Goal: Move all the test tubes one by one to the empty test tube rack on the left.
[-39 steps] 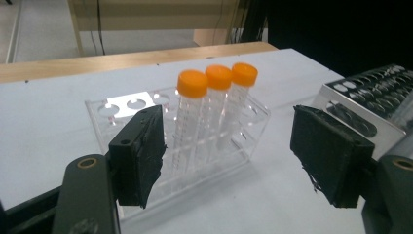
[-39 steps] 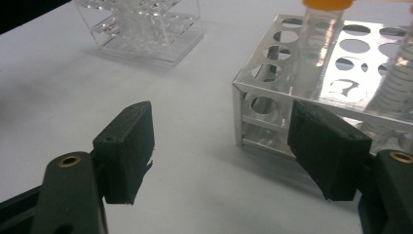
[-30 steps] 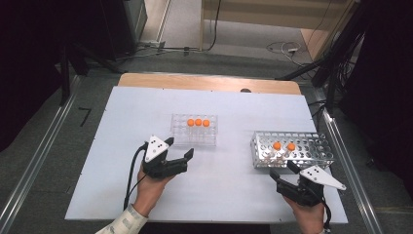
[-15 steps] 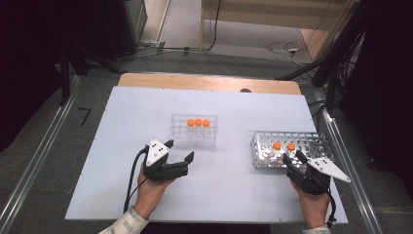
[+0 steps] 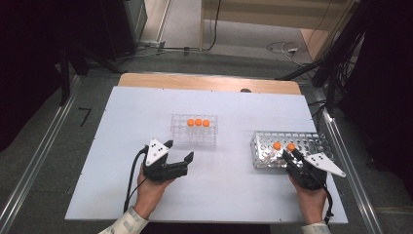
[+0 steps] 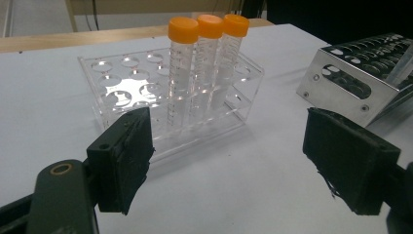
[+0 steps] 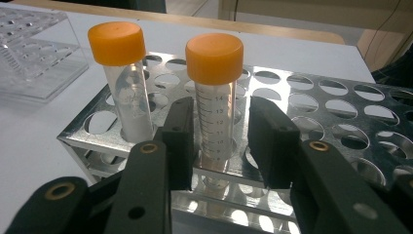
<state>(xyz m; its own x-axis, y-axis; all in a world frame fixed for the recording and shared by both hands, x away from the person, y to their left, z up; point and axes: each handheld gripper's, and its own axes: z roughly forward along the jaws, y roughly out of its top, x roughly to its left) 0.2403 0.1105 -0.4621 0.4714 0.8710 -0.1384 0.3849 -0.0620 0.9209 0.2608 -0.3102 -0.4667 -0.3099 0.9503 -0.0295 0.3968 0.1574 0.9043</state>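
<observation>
A clear plastic rack holds three orange-capped tubes in a row. My left gripper stands open just in front of it, with nothing between its pads. To the right, a metal rack holds two orange-capped tubes. My right gripper has its jaws on either side of the right-hand tube. They have just been closing. The left pad is at the tube and a small gap shows at the right pad. The other tube stands beside it.
Both racks sit on a white table top with a wooden strip along its far edge. Metal rails run down both sides, and cables lie on the floor beyond. Bare table lies between the two racks.
My right gripper has moved forward to the metal rack, and its jaws have narrowed around the right-hand tube. The left gripper has stayed where it was, still open.
</observation>
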